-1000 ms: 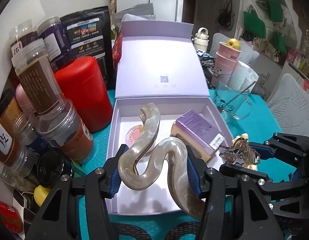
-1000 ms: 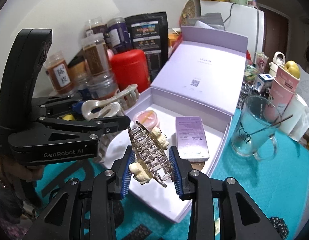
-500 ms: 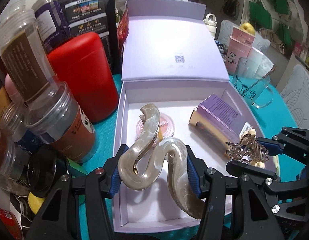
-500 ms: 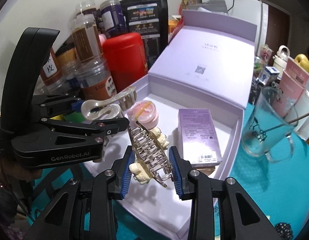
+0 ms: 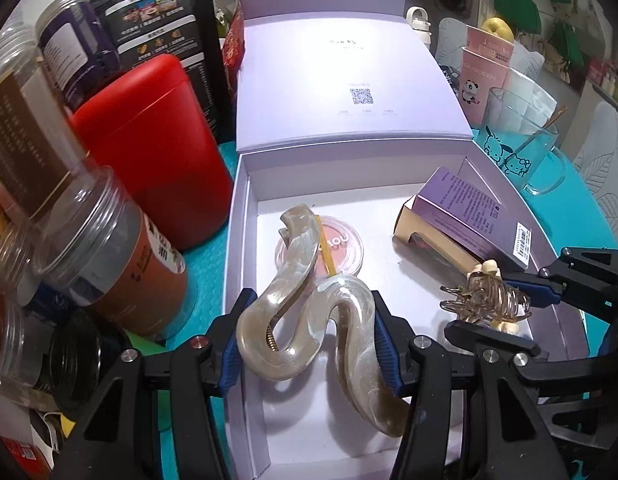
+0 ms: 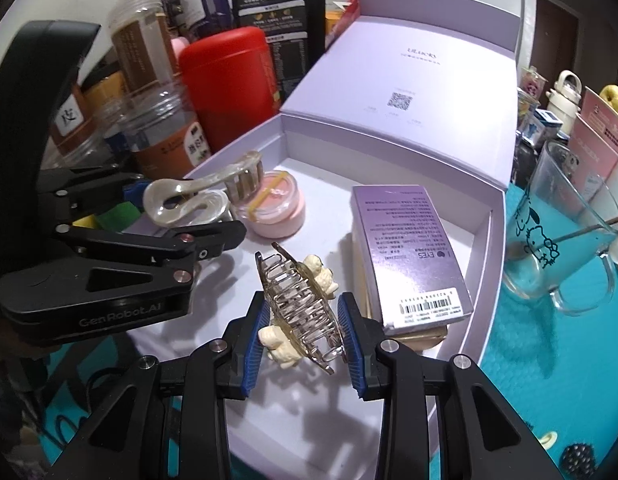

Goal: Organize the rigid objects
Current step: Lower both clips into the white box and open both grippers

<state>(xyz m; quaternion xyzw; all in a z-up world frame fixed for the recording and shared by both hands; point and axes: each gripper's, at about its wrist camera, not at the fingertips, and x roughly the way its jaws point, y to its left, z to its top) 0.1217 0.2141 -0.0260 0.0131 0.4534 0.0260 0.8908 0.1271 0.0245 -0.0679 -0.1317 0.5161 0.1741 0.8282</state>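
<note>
Open lilac box (image 5: 245, 240) on teal table (image 6: 549, 360), lid up. Inside: purple carton (image 6: 409, 256), pink jar (image 6: 275, 208). Left gripper (image 5: 309, 340) over the box's left side, part open, pads clamped on pearly wavy clip (image 5: 309, 320). Right gripper (image 6: 303, 328) above box floor, narrower, gripping clear claw clip (image 6: 301, 304) with cream bears.

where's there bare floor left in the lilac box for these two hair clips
Bare floor lies in the near half of the lilac box, in front of the pink jar and left of the purple carton, below the pearl clip and claw clip. The far right is crowded by the carton; jars pack the table left of the box.
</note>
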